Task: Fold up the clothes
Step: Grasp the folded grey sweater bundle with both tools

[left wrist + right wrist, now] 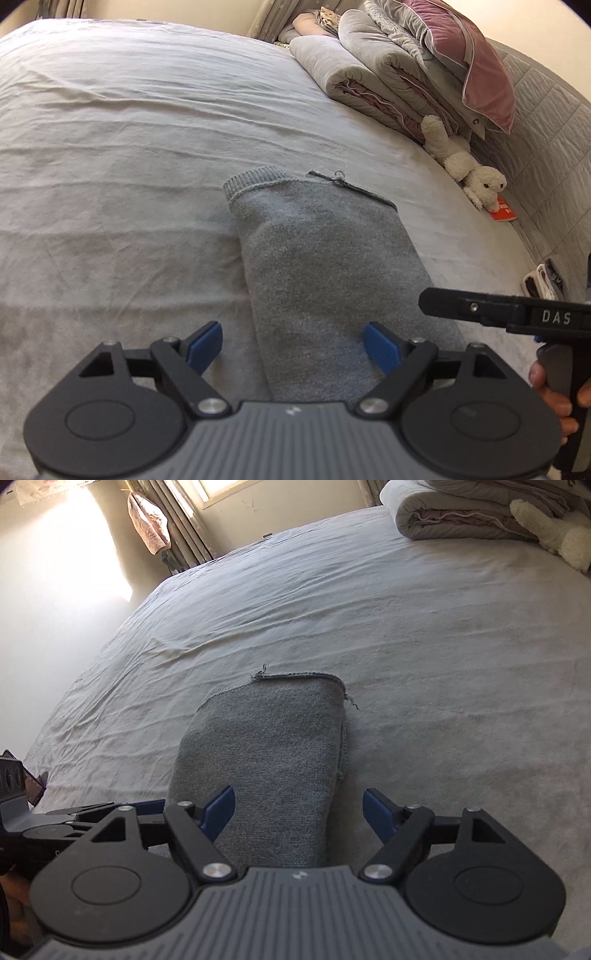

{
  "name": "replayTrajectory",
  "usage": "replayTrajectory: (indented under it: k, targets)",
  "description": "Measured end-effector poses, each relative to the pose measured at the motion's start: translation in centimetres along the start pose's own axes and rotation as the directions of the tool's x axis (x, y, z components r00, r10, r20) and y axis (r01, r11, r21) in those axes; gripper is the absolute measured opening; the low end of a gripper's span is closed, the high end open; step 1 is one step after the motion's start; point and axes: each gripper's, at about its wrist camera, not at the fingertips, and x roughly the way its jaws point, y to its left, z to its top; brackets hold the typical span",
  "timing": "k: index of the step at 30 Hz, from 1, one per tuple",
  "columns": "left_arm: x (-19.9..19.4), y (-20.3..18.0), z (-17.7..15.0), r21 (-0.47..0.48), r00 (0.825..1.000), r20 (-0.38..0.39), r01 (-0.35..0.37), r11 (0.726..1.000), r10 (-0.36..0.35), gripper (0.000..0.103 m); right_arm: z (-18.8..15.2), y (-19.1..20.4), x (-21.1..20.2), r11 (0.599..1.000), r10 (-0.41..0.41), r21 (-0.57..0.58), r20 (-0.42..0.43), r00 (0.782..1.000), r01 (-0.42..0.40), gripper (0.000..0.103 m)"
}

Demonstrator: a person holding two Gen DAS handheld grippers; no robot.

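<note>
A grey knitted garment (325,266) lies folded into a narrow strip on the bed sheet (110,147), with its ribbed hem and a loose thread at the far end. It also shows in the right wrist view (266,753). My left gripper (293,347) is open and empty above the strip's near end, its blue pads (205,345) spread wide. My right gripper (299,814) is open and empty over the strip's near right edge. The right gripper's black body (517,314) shows at the right of the left wrist view.
Folded quilts and a pink pillow (424,66) are stacked at the bed's far right by the padded headboard (546,147). A white plush toy (465,162) and a red booklet (502,214) lie beside them. A curtain and a pink towel (147,524) hang by the window.
</note>
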Motion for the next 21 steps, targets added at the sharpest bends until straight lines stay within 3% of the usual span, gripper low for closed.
replayTrajectory:
  k: [7, 16, 19, 21]
  targets:
    - [1.2, 1.9, 0.3, -0.131, 0.994, 0.018, 0.106, 0.986, -0.105, 0.085, -0.2, -2.6, 0.4, 0.984, 0.1, 0.147, -0.019, 0.995, -0.096, 0.08]
    - [2.9, 4.3, 0.4, -0.267, 0.968, 0.123, 0.244, 0.932, -0.218, 0.082, -0.9, -5.3, 2.0, 0.925, 0.227, 0.302, 0.052, 0.972, -0.232, 0.076]
    - [3.8, 4.4, 0.4, -0.267, 0.964, 0.152, 0.253, 0.93, -0.219, 0.075, -1.2, -5.3, 2.2, 0.916, 0.241, 0.309, 0.086, 0.967, -0.256, 0.065]
    - [4.1, 4.1, 0.4, -0.259, 0.966, 0.158, 0.239, 0.936, -0.203, 0.062, -1.5, -5.5, 2.6, 0.898, 0.271, 0.333, 0.099, 0.957, -0.289, 0.046]
